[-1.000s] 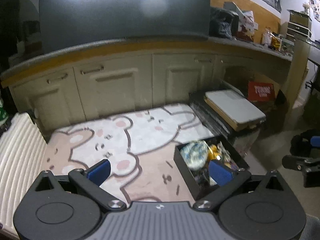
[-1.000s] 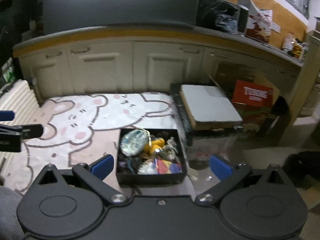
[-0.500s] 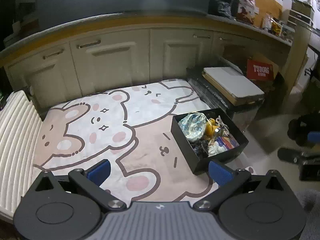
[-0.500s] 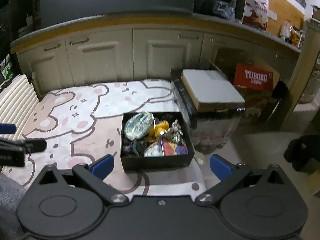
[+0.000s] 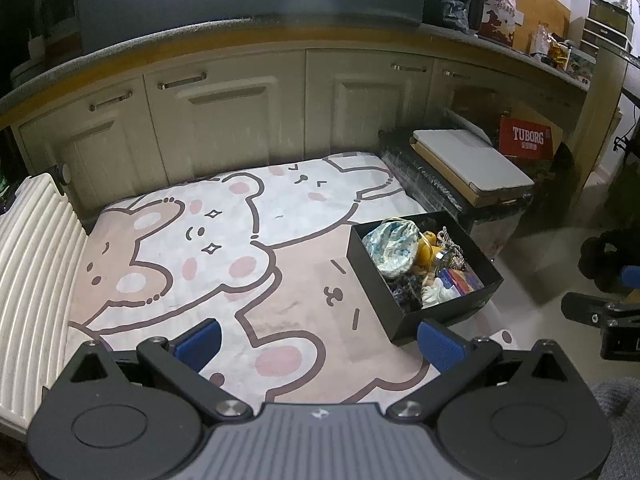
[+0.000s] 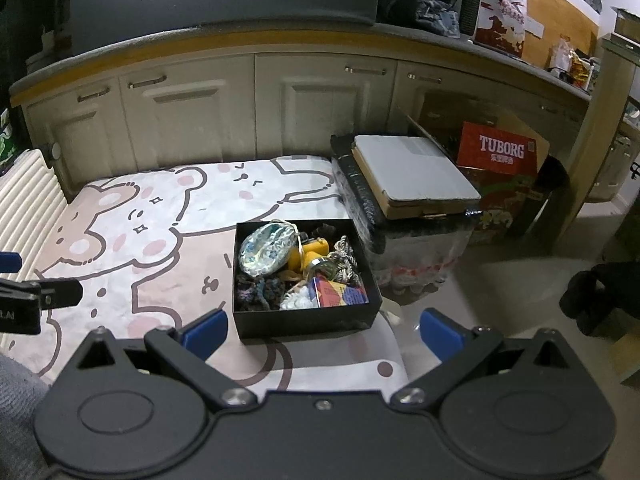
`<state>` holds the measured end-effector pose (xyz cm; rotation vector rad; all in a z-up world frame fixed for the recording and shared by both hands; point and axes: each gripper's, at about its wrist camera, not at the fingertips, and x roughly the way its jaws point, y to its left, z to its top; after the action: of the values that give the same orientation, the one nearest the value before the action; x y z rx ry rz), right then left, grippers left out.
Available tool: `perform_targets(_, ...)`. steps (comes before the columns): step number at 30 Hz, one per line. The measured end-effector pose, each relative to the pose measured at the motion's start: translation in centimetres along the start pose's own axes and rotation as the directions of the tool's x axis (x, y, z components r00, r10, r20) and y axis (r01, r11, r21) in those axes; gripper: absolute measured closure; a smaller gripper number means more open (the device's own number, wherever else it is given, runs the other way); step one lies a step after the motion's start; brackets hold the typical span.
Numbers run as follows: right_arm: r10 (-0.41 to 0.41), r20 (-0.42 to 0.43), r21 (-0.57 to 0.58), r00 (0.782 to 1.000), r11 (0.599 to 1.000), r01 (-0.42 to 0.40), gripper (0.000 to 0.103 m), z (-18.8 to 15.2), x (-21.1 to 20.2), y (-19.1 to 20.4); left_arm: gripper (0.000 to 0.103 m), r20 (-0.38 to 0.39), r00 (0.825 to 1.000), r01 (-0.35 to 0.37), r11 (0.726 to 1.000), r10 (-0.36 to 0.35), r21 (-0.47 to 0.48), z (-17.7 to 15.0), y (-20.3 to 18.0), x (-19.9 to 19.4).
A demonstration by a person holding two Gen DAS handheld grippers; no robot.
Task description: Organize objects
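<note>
- My left gripper (image 5: 318, 340) and right gripper (image 6: 324, 330): blue-padded jaws spread wide, both empty.
- Black rectangular cardboard box (image 6: 304, 322) crammed with small objects: on the soft bear-print rug (image 5: 208, 248), just ahead of my right gripper.
- Plastic-wrapped black crate (image 6: 404, 256): just beside the box; cream cabinets (image 6: 200, 120) behind.

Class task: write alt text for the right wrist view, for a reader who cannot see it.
An open black rectangular box crammed with small objects sits on a pink cartoon-bear mat, just ahead of the right gripper, whose blue-padded jaws are open and empty. Cream cabinet doors stand behind.
</note>
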<state>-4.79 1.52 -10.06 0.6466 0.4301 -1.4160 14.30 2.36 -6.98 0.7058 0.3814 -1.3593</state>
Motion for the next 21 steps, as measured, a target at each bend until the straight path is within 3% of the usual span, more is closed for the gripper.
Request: perform_targets(21, 0.014, -0.015, 0.011, 1.000, 1.000, -0.014, 0.000, 0.12, 0.25, -0.28, 0.000, -0.007, 1.000, 0.001, 1.000, -0.001, 0.028, 0.00, 0.07, 0.22)
